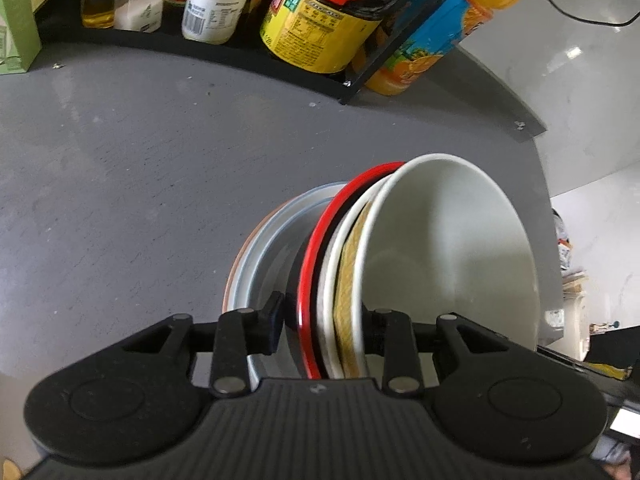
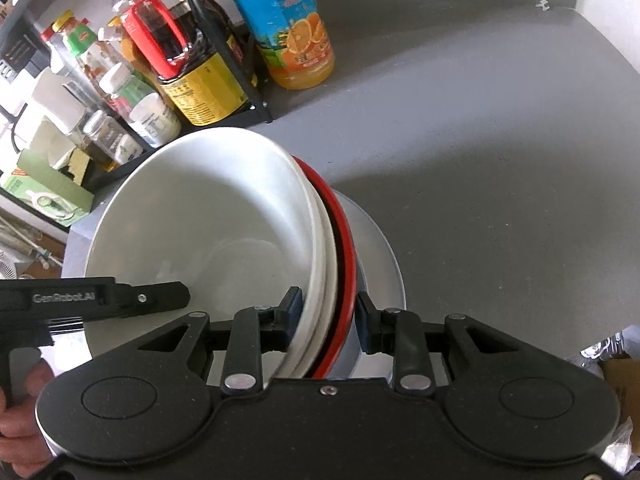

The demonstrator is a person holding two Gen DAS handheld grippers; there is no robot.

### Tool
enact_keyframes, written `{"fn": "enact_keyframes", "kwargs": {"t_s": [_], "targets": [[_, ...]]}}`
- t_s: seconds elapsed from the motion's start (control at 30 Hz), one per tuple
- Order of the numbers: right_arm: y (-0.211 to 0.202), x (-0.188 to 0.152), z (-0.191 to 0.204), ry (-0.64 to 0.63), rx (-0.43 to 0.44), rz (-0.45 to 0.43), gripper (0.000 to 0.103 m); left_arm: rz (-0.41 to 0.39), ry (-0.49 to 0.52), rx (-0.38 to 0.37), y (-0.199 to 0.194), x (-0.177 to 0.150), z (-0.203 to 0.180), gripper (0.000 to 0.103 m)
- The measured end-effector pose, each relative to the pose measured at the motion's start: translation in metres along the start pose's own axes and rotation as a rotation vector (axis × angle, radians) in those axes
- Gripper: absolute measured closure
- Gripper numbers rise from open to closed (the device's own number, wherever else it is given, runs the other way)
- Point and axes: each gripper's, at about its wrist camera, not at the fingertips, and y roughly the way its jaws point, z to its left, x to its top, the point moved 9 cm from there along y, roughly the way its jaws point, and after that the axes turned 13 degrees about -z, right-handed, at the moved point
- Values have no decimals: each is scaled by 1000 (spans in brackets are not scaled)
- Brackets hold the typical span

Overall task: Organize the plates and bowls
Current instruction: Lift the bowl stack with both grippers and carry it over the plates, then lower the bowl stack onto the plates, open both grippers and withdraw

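2 tools (image 1: 324, 322) (image 2: 326, 318) apparently straddle stacked bowls (image 1: 448, 256).

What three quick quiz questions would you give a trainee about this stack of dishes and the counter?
1. True or false: the orange juice bottle stands inside the black rack.
2. The bowl directly under the white bowls has a rim that is: A red, B green, C blue.
3. Fill in: the nested bowls sit on a ____.
Key: 1 false, it stands beside the rack; 2 A; 3 plate.
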Motion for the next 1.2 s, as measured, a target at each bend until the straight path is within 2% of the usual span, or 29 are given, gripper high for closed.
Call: {"fn": "enact_keyframes", "kwargs": {"t_s": [0.1,0.17,0.33,0.43,0.6,0.83,1.2], "targets": [[-3,1,2,11,-10,-19,71,-11,4,-14,-3,3,-2,70],[-9,2,3,15,-8,-38,65,-25,15,-21,-7,5,-3,68],[-30,10,5,24,14,-94,58,-64,25,-29,-22,12,-8,49],[-43,14,3,20,29,-124,50,-102,27,-20,-35,15,-10,37],[-65,19,-5,15,47,-174,37,-179,18,34,-56,15,-10,24],[-105,17,-28,12,71,-251,23,-232,55,94,-80,-2,-25,12],[-187,9,-88,58,97,-338,4,-290,139,131,-139,-53,-94,9]]}}
